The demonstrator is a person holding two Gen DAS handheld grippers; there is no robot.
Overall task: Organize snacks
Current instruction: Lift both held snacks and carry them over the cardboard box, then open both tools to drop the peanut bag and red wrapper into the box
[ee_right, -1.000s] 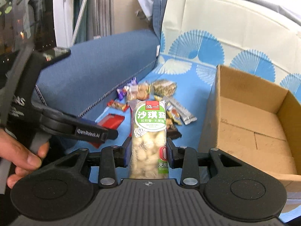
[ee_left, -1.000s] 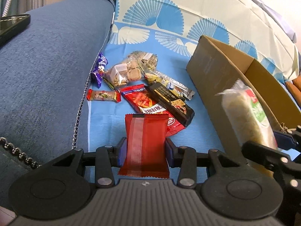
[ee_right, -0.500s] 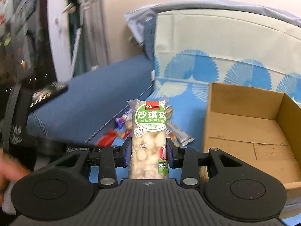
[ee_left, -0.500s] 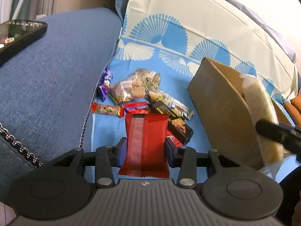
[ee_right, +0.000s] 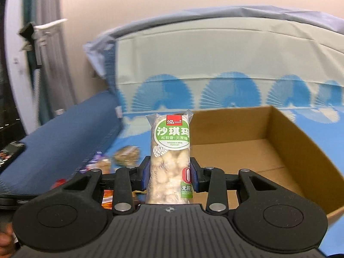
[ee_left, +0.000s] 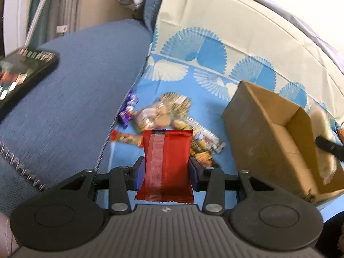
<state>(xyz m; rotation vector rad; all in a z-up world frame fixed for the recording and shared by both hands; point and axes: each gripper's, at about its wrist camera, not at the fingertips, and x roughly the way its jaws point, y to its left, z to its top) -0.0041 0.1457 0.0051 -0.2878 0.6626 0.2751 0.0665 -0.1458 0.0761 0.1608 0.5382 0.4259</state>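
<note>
The left tool [ee_left: 166,173] grips a red packet [ee_left: 166,163] upright between its pads; beyond it, blurred snacks [ee_left: 163,116] lie on the blue cloth [ee_left: 185,81]. The right tool [ee_right: 169,177] clamps a green-labelled snack bag [ee_right: 171,157] in front of the open cardboard box [ee_right: 301,150], whose near edge is hidden.

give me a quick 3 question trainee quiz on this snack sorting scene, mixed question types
1. True or false: the left gripper is shut on a red packet.
2. What does the right gripper hold? A) purple candy B) green-label pastry pack C) phone
3. Fill in: the cardboard box looks ____ inside.

Key: 1 true. 2 B. 3 empty, as far as the right wrist view shows.
</note>
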